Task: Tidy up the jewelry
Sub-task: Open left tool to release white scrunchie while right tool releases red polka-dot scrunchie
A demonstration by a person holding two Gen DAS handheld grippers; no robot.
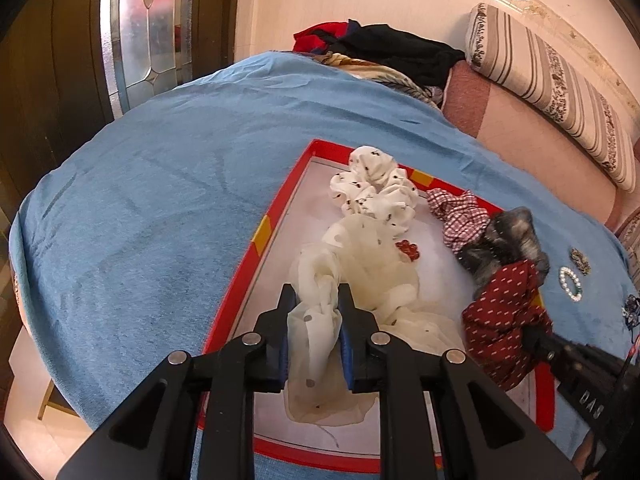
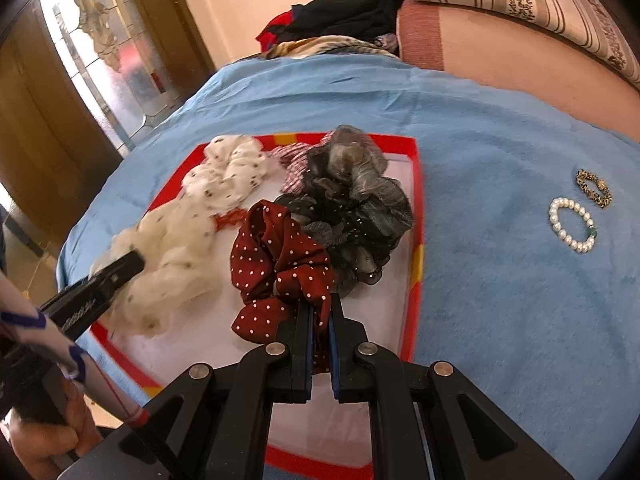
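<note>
A red-rimmed white tray (image 1: 256, 240) (image 2: 416, 216) lies on a blue blanket. My left gripper (image 1: 316, 300) is shut on a sheer cream dotted scarf scrunchie (image 1: 352, 264) (image 2: 176, 240) inside the tray. My right gripper (image 2: 320, 304) is shut on a dark red polka-dot scrunchie (image 2: 276, 260) (image 1: 504, 316) over the tray. A white patterned scrunchie (image 1: 376, 188), a red checked one (image 1: 460, 216) and a grey-black sheer one (image 2: 352, 200) (image 1: 504, 244) also sit on the tray. A small red flower piece (image 1: 408, 249) lies in it. A pearl bracelet (image 2: 572, 224) (image 1: 570, 282) and a gold-black bracelet (image 2: 594, 188) (image 1: 581, 260) lie on the blanket to the right.
The blue blanket (image 1: 160, 200) covers a bed. Piled dark and red clothes (image 1: 380, 48) sit at its far end. A striped bolster (image 1: 552, 80) runs along the right wall. A glass-panelled door (image 1: 148, 28) stands at the far left. A dark blue item (image 1: 631, 312) lies at the right edge.
</note>
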